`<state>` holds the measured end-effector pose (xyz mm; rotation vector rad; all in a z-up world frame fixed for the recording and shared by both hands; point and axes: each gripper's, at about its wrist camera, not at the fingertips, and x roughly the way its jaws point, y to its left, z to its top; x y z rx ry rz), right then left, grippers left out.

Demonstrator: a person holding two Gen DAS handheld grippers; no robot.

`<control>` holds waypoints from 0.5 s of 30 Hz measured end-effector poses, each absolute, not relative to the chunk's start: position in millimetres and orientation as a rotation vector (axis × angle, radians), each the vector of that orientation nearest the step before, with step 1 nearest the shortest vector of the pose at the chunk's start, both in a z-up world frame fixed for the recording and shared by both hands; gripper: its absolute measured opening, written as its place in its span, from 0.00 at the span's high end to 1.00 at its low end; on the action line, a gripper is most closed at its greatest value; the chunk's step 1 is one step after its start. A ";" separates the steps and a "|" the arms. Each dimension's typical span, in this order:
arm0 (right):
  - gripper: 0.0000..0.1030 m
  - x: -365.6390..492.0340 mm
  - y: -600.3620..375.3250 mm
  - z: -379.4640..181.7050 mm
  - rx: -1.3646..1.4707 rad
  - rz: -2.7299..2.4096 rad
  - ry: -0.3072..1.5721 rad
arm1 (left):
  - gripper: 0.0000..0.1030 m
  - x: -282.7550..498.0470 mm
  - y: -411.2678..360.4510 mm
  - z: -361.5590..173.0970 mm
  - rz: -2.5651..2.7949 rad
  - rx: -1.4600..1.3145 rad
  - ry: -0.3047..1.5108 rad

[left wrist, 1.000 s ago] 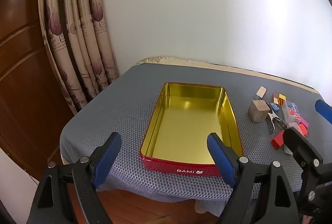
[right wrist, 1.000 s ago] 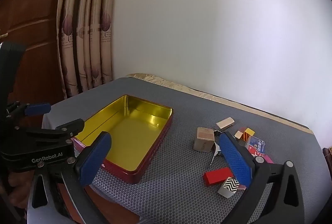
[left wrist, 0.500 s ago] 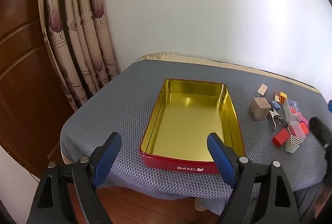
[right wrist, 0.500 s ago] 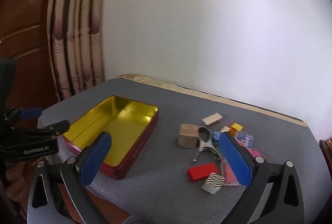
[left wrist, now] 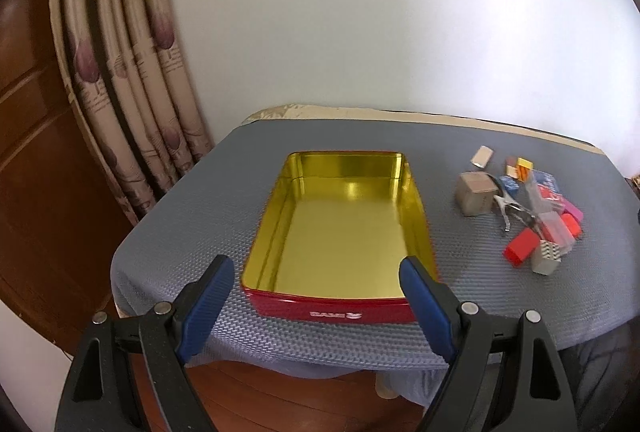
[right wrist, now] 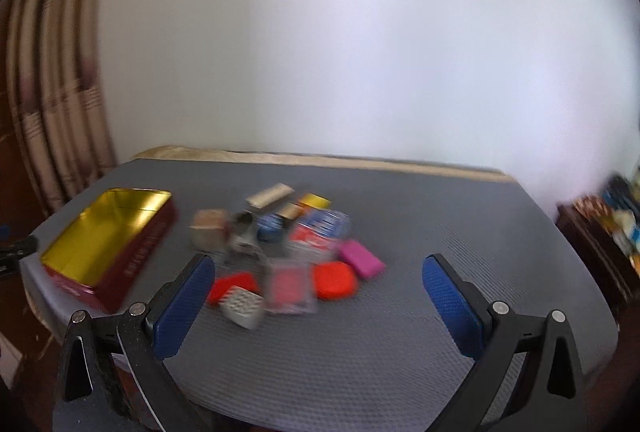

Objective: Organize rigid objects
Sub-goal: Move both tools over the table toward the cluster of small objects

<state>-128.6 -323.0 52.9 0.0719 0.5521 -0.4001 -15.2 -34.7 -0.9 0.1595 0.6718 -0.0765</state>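
Note:
An open red tin (left wrist: 328, 308) with a gold, empty inside sits on the grey mat; it also shows at the left in the right wrist view (right wrist: 132, 264). A pile of small objects lies to its right: a wooden cube (left wrist: 474, 192), a red block (left wrist: 520, 250), a zigzag-patterned block (left wrist: 546, 258), a metal clip (left wrist: 510, 212), a pink block (right wrist: 362, 258), an orange piece (right wrist: 334, 280). My left gripper (left wrist: 316, 306) is open and empty at the tin's near edge. My right gripper (right wrist: 316, 308) is open and empty just in front of the pile.
The grey mat (left wrist: 200, 232) covers a small table against a white wall. A patterned curtain (left wrist: 120, 72) and a wooden door (left wrist: 36, 152) stand at the left. A dark shelf with colourful items (right wrist: 608, 232) is at the right. The right wrist view is blurred.
My right gripper has swung right, away from the tin, and now faces the pile. My left gripper has pulled back slightly; the right gripper has left its view.

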 end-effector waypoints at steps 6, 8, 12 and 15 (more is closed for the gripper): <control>0.00 -149.5 -356.2 49.0 0.124 -0.464 0.577 | 0.16 -20.7 -63.8 3.0 -0.130 0.193 0.696; 0.00 -154.0 -361.1 48.7 0.117 -0.472 0.580 | 0.16 -20.9 -76.9 2.9 -0.152 0.205 0.706; 0.00 -155.6 -368.3 43.8 0.120 -0.472 0.602 | 0.16 -20.3 -102.2 1.9 -0.196 0.226 0.727; 0.00 -156.5 -376.0 41.9 0.138 -0.468 0.609 | 0.16 -18.9 -121.4 0.9 -0.225 0.247 0.739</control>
